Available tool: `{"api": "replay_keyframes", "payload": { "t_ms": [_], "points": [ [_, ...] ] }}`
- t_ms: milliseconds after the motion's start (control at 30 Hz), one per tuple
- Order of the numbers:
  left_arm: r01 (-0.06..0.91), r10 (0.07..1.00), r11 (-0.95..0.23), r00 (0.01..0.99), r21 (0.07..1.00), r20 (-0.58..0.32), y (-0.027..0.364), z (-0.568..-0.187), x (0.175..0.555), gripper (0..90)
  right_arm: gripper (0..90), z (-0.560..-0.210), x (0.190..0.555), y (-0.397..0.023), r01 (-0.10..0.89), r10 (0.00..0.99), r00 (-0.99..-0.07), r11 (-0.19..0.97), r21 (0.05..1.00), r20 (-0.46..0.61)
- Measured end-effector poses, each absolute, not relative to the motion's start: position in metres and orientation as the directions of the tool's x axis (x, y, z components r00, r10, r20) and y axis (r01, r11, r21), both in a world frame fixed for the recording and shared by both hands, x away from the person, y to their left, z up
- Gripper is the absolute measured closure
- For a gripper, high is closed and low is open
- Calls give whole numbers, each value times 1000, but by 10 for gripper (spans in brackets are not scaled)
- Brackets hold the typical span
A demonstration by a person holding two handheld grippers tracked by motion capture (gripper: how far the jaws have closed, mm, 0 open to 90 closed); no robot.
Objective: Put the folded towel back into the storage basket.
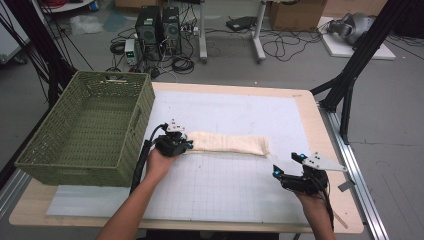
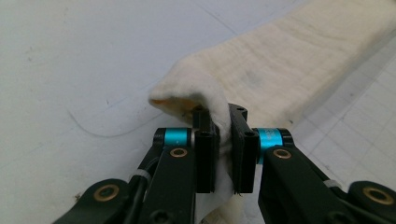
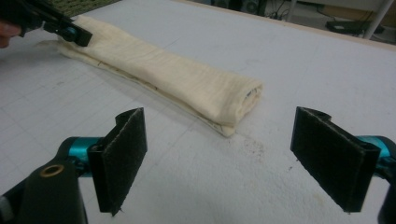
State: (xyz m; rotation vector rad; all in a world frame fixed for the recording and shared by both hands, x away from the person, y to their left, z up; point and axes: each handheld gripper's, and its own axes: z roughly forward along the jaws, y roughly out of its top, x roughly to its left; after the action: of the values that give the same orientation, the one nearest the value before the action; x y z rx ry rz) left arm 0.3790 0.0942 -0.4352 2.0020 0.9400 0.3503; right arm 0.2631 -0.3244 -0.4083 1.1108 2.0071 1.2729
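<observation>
Your left tool [image 2: 224,140] clamped on the near end of the folded towel [image 1: 230,143], towel lying mid-tabletop [image 1: 240,200] beside the green basket [image 1: 90,130], your right tool [image 3: 233,154] jaws wide, hovering just short of the towel's other end

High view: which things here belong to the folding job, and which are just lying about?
In the job:
- cream folded cloth
- left gripper, shut on the cloth's end
- right gripper, open, short of the cloth
- white gridded mat

Lying about:
- green woven plastic basket, possibly the destination
- black computer towers
- cardboard box
</observation>
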Motion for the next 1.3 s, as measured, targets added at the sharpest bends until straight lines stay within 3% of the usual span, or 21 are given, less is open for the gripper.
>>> {"api": "replay_keyframes", "payload": {
  "t_ms": [400,833,1200,1300],
  "points": [
    [461,720,-273,680,844,-139,102,-435,368,818,154,-408,297,-300,392,839,-545,238,889,15],
    [442,703,-268,698,856,-140,104,-432,364,814,307,-432,339,-291,507,896,-444,236,829,17],
    [435,696,-272,705,858,-137,106,-435,360,810,438,-448,352,-284,551,884,-467,295,780,-4],
    [427,691,-273,710,862,-133,107,-436,358,810,518,-451,354,-286,582,881,-469,252,773,66]
  ]
}}
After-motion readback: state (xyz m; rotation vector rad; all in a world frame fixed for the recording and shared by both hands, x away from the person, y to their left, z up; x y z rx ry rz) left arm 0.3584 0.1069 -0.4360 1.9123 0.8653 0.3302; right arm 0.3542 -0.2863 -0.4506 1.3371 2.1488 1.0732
